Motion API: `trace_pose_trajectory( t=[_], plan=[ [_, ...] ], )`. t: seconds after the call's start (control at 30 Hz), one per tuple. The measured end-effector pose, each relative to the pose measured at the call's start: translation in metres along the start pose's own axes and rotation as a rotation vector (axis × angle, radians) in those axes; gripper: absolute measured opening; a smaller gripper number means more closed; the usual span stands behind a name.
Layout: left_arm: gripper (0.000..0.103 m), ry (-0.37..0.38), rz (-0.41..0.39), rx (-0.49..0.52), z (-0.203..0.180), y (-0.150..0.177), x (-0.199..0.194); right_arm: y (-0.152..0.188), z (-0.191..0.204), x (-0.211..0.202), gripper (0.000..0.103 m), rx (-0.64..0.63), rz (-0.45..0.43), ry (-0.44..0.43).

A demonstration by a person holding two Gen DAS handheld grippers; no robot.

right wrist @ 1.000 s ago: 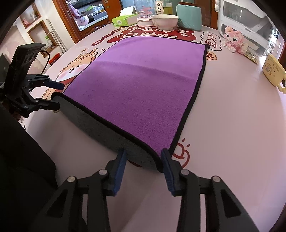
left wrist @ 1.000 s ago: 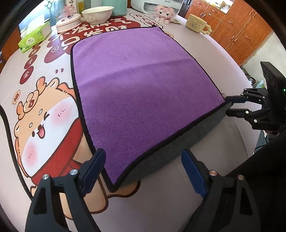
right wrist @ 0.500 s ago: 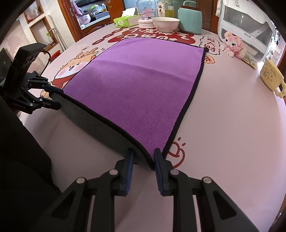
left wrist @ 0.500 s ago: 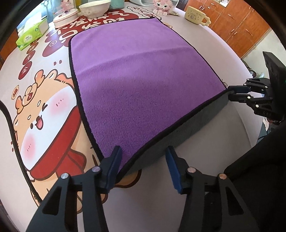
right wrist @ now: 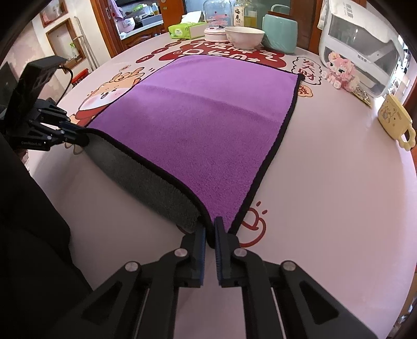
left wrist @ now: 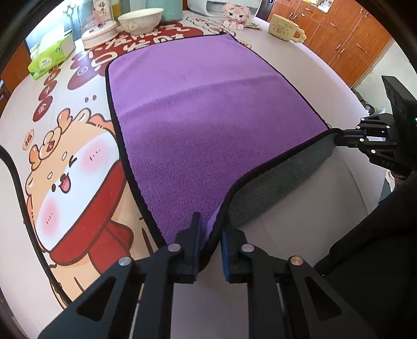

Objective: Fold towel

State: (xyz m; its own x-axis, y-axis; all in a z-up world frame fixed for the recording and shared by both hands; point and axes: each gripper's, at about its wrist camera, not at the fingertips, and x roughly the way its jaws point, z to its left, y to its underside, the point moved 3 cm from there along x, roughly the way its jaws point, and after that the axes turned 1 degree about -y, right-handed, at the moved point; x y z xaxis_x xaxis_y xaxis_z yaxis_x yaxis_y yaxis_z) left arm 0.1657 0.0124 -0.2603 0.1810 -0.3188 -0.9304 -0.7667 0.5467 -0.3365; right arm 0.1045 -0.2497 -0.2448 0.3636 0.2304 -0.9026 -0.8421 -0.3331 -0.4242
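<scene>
A purple towel [left wrist: 208, 109] with a black hem and grey underside lies flat on the round table; it also shows in the right wrist view [right wrist: 208, 117]. Its near edge hangs over the table's front rim. My left gripper [left wrist: 211, 242] is shut on the near left corner. My right gripper [right wrist: 210, 234] is shut on the near right corner. Each gripper shows in the other's view, the right one [left wrist: 346, 137] and the left one [right wrist: 78, 135], pinching its corner.
At the far side stand a white bowl [left wrist: 140, 22], a green tissue box [left wrist: 50, 58], a teal container [right wrist: 280, 35], a pink toy [right wrist: 341, 70], a yellow mug [right wrist: 394, 117] and a white appliance [right wrist: 362, 44]. The tablecloth [left wrist: 67, 167] has a cartoon print.
Both grippers have closed from open onto the towel's two near corners. The corners are lifted slightly and the near edge now curves between them.
</scene>
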Motion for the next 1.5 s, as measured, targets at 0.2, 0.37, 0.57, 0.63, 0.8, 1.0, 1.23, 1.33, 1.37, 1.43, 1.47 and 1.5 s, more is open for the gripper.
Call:
trace_pose_trajectory(
  t=[0.2, 0.37, 0.57, 0.63, 0.8, 1.0, 1.23, 1.33, 1.37, 1.43, 1.47, 1.5],
  plan=[
    [0.007, -0.005, -0.015, 0.001, 0.001, -0.001, -0.005, -0.001, -0.001, 0.001, 0.004, 0.004, 0.004, -0.002],
    [0.006, -0.004, -0.023, -0.005, -0.004, -0.007, -0.003, -0.005, -0.003, -0.002, 0.004, 0.02, 0.007, -0.004],
    [0.006, -0.001, -0.043, -0.022, -0.003, -0.01, -0.015, -0.012, -0.005, -0.01, 0.004, 0.04, 0.004, 0.012],
    [0.006, 0.008, -0.053, -0.031, -0.001, -0.014, -0.021, -0.017, -0.006, -0.016, 0.004, 0.047, -0.004, 0.019],
    [0.006, 0.015, -0.116, -0.044, 0.005, -0.031, -0.046, -0.035, -0.011, -0.034, 0.004, 0.068, -0.043, 0.042],
    [0.006, -0.01, -0.162, -0.029, 0.007, -0.052, -0.069, -0.064, -0.02, -0.056, 0.004, 0.069, -0.103, 0.088],
    [0.006, -0.066, -0.237, -0.028, 0.014, -0.084, -0.096, -0.097, -0.03, -0.072, 0.004, 0.054, -0.181, 0.152],
    [0.006, -0.086, -0.274, -0.033, 0.02, -0.099, -0.106, -0.113, -0.035, -0.076, 0.004, 0.052, -0.216, 0.168],
    [0.006, -0.092, -0.288, -0.034, 0.023, -0.105, -0.108, -0.119, -0.037, -0.077, 0.004, 0.048, -0.226, 0.178],
    [0.006, -0.105, -0.312, -0.04, 0.029, -0.116, -0.111, -0.129, -0.042, -0.079, 0.004, 0.045, -0.248, 0.19],
    [0.006, -0.113, -0.327, -0.047, 0.033, -0.124, -0.112, -0.136, -0.044, -0.079, 0.004, 0.046, -0.26, 0.197],
    [0.006, -0.117, -0.334, -0.05, 0.035, -0.128, -0.112, -0.14, -0.046, -0.079, 0.004, 0.046, -0.267, 0.201]
  ],
)
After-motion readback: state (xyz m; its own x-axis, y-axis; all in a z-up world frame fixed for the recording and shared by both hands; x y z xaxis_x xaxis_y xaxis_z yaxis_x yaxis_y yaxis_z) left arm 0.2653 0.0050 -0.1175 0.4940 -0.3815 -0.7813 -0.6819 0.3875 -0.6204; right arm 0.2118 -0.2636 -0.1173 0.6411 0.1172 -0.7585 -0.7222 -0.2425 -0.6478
